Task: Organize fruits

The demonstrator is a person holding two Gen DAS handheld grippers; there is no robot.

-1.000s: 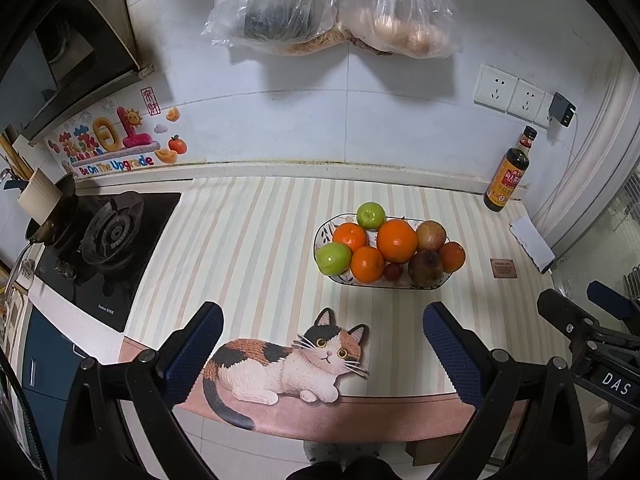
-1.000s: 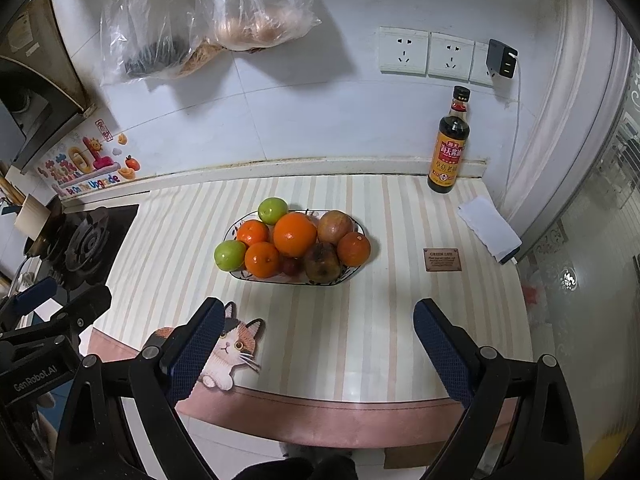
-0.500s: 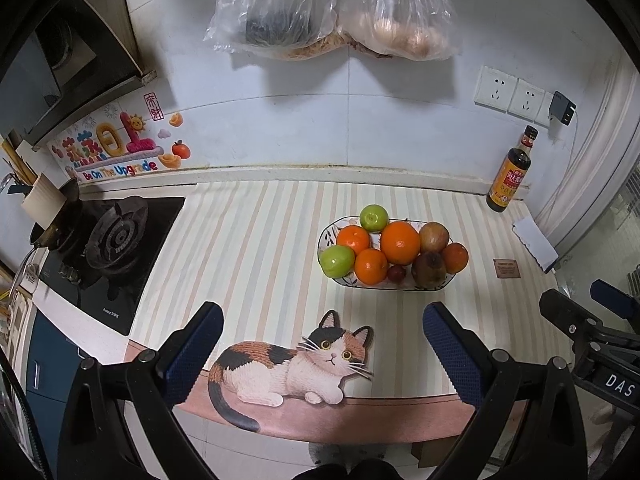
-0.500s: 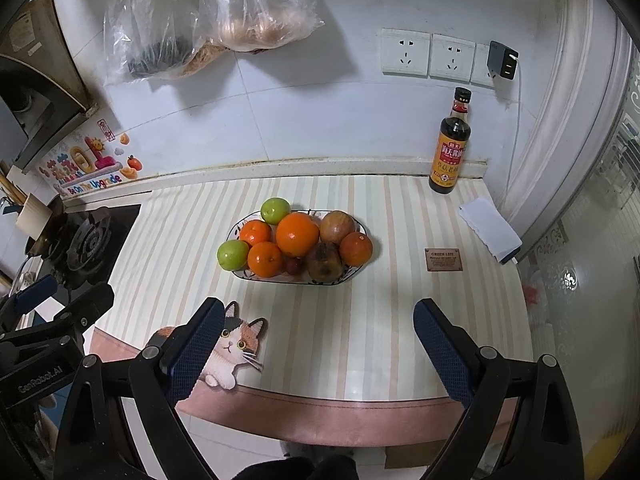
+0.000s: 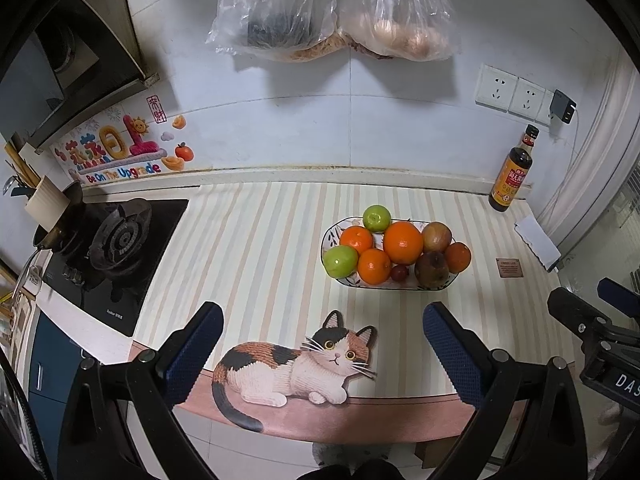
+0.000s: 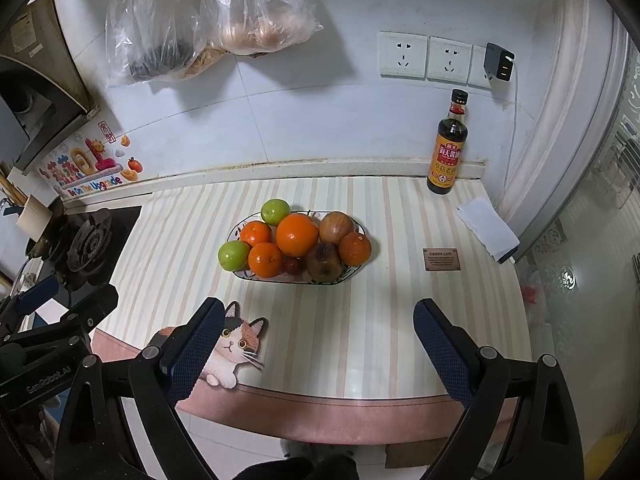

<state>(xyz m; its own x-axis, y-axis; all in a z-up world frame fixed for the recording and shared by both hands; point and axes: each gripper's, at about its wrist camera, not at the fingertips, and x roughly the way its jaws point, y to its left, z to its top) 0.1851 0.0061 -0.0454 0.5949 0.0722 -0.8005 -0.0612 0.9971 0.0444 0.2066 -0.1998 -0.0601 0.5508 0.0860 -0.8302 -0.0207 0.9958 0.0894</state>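
Note:
An oval patterned dish [image 5: 440, 286] [image 6: 248, 275] sits on the striped counter, piled with fruit: a big orange [image 5: 403, 242] [image 6: 297, 234], several smaller oranges [image 5: 373, 266], two green apples [image 5: 340, 261] [image 5: 376, 218], brownish fruits [image 5: 431, 269] and a small dark red one [image 5: 399, 273]. My left gripper [image 5: 320, 344] is open and empty, held back over the counter's front edge, above the cat picture [image 5: 296, 364]. My right gripper [image 6: 318, 338] is open and empty, also near the front edge, short of the dish.
A soy sauce bottle [image 6: 448, 144] stands at the back right by the wall. A white folded cloth [image 6: 488, 228] and a small brown card [image 6: 441, 259] lie at the right. A gas hob [image 5: 116, 240] is at the left. Plastic bags [image 5: 332, 8] hang on the wall.
Both grippers have drawn back slightly from the dish, so the fruit sits a little higher and farther in both views. Both stay open and empty.

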